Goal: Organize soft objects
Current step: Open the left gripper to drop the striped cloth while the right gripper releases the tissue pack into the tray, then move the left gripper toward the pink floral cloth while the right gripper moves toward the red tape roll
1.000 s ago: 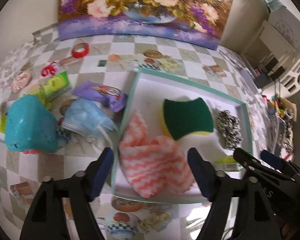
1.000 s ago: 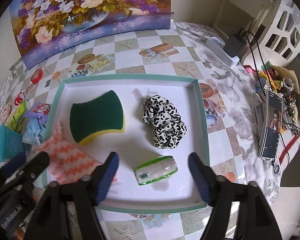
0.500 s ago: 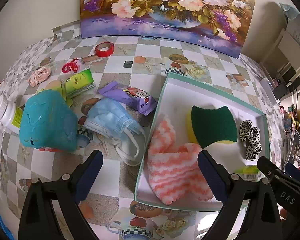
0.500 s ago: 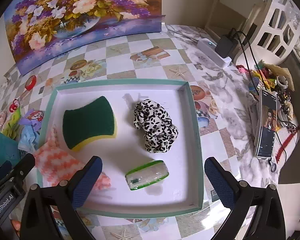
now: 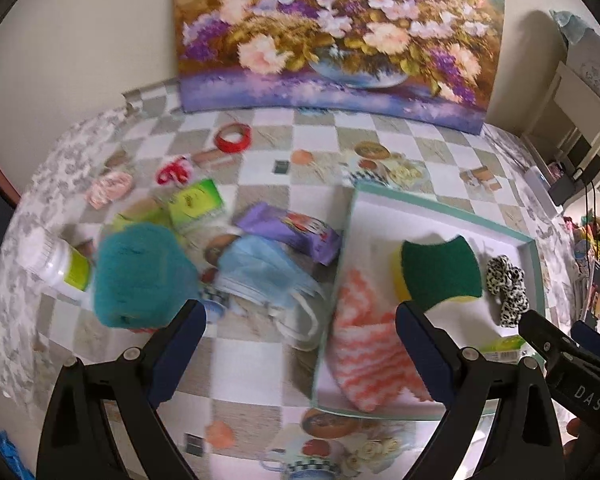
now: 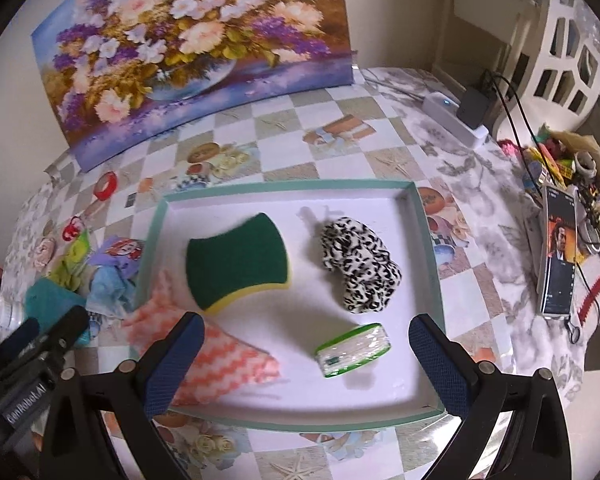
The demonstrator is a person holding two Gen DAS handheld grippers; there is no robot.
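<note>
In the right wrist view the right gripper (image 6: 302, 346) spreads wide with nothing between its pads, low in the frame over the tray (image 6: 428, 240), which holds a green sponge (image 6: 238, 260) at centre, a spotted scrunchie (image 6: 360, 266) to its right, a wrapped roll (image 6: 354, 350) below that and a pink striped cloth (image 6: 220, 360) at lower left. In the left wrist view the left gripper (image 5: 298, 346) is also wide and empty, above a blue face mask (image 5: 260, 276) and a teal sponge (image 5: 140, 276) lying on the table (image 5: 324, 148) left of the tray.
</note>
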